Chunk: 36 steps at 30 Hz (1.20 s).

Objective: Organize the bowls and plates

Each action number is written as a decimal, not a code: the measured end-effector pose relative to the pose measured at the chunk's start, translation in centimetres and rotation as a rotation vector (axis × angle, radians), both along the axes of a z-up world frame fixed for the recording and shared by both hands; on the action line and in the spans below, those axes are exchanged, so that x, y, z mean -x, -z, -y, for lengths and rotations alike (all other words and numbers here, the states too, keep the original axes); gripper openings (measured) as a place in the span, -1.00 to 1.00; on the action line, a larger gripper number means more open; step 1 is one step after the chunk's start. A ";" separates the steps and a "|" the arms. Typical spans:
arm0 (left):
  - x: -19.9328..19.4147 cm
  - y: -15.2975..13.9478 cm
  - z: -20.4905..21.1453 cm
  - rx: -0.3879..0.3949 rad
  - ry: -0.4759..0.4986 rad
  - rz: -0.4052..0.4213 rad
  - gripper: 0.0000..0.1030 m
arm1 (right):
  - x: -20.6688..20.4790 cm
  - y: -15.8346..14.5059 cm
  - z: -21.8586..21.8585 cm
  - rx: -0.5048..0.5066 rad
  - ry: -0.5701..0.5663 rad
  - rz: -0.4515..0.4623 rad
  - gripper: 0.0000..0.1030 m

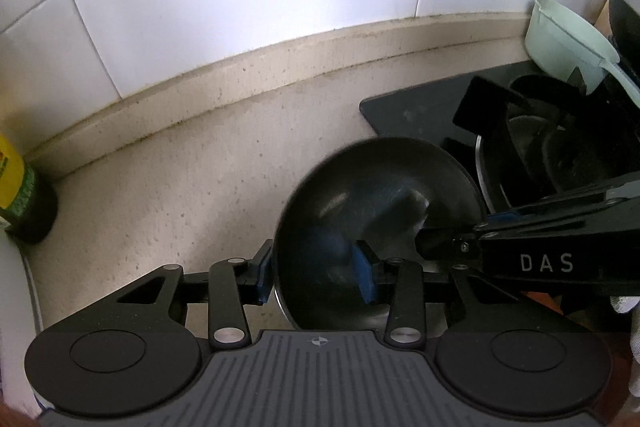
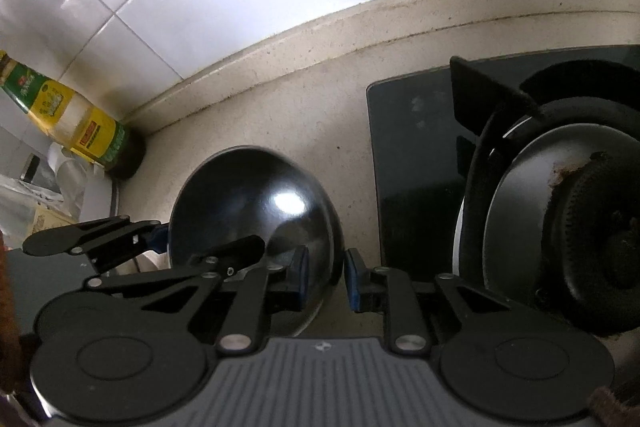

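Note:
A black bowl (image 1: 368, 187) sits on the beige counter, also in the right wrist view (image 2: 256, 195). My left gripper (image 1: 316, 275) straddles the bowl's left rim, one blue pad outside and one inside; the jaws stand apart around the rim. My right gripper (image 2: 324, 279) straddles the bowl's right rim the same way, one pad inside and one outside, with a small gap. The right gripper's body reaches into the left wrist view (image 1: 540, 239) from the right. Whether the pads press the rim is not clear.
A black glass stove (image 2: 416, 163) with a burner (image 2: 560, 227) lies to the right. A green plastic scoop (image 1: 568, 43) rests at the far right by the stove. A yellow-labelled bottle (image 2: 76, 115) stands at the left in the tiled wall corner.

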<state>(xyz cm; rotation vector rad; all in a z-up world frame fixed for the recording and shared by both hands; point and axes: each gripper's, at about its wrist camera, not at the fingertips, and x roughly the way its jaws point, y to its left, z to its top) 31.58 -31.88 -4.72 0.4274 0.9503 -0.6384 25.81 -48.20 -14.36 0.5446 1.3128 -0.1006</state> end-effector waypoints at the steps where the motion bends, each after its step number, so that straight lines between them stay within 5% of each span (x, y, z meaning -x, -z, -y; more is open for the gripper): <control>1: 0.1 -0.2 0.0 0.002 0.000 0.004 -0.07 | 0.0 -0.1 0.0 0.000 0.002 0.004 -0.63; 17: 1.5 -4.3 -2.0 0.056 -0.044 0.088 -0.03 | -0.4 -3.7 -0.9 -0.001 -0.019 0.094 -0.63; 36: 6.4 -8.9 -8.5 0.087 -0.204 0.191 -0.01 | -0.1 -9.4 -7.2 -0.033 -0.184 0.198 -0.63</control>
